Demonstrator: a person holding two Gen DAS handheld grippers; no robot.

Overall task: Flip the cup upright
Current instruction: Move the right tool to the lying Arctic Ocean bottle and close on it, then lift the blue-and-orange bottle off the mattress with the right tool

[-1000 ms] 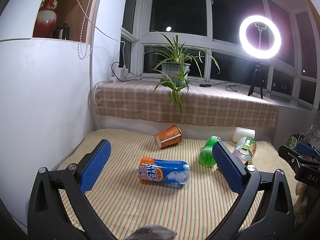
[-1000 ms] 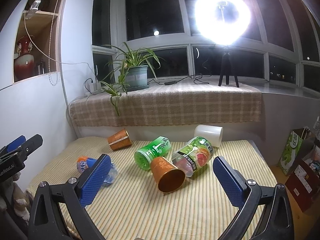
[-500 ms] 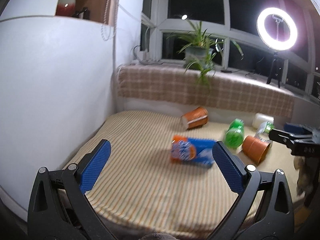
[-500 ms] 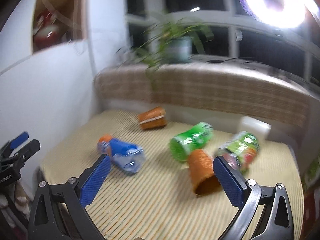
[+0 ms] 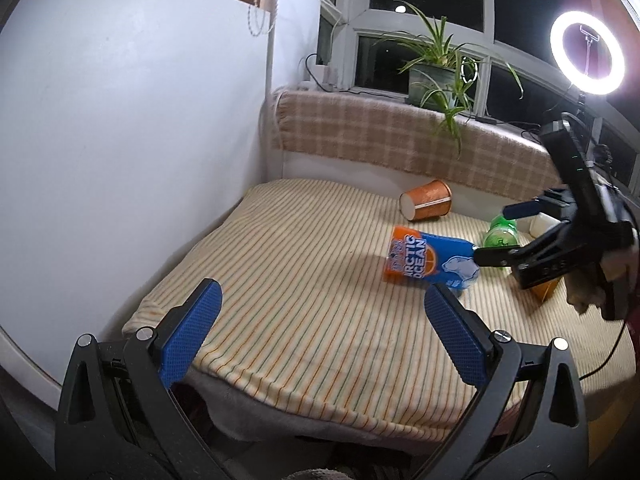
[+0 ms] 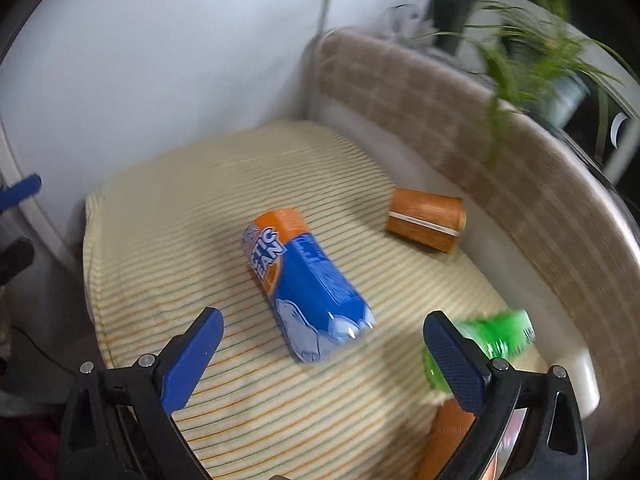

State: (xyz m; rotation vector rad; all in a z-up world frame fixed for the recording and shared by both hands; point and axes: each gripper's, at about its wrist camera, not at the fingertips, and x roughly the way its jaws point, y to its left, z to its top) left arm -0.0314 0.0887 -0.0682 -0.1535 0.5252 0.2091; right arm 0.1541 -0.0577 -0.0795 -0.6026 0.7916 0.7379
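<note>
Several cups lie on their sides on the striped mat (image 5: pixel 304 280). A blue and orange Arctic Ocean cup (image 5: pixel 430 263) (image 6: pixel 306 290) lies in the middle. An orange paper cup (image 5: pixel 426 205) (image 6: pixel 426 224) lies near the back wall. A green cup (image 5: pixel 500 234) (image 6: pixel 486 346) lies to the right, and another orange cup (image 6: pixel 450 432) (image 5: pixel 545 290) is mostly hidden behind my right gripper. My left gripper (image 5: pixel 324 336) is open and empty over the mat's front left. My right gripper (image 6: pixel 322 356) (image 5: pixel 520 234) is open and empty, just short of the blue cup.
A white wall (image 5: pixel 120 140) runs along the left. A checked cloth sill (image 5: pixel 380 132) at the back holds a potted plant (image 5: pixel 434 76). A ring light (image 5: pixel 587 54) shines at the right. The mat's front edge (image 5: pixel 280 392) drops off below my left gripper.
Both grippers have swung left and lowered toward the mat. My right gripper has moved in over the blue cup and now shows at the right of the left wrist view. The cups lie as before.
</note>
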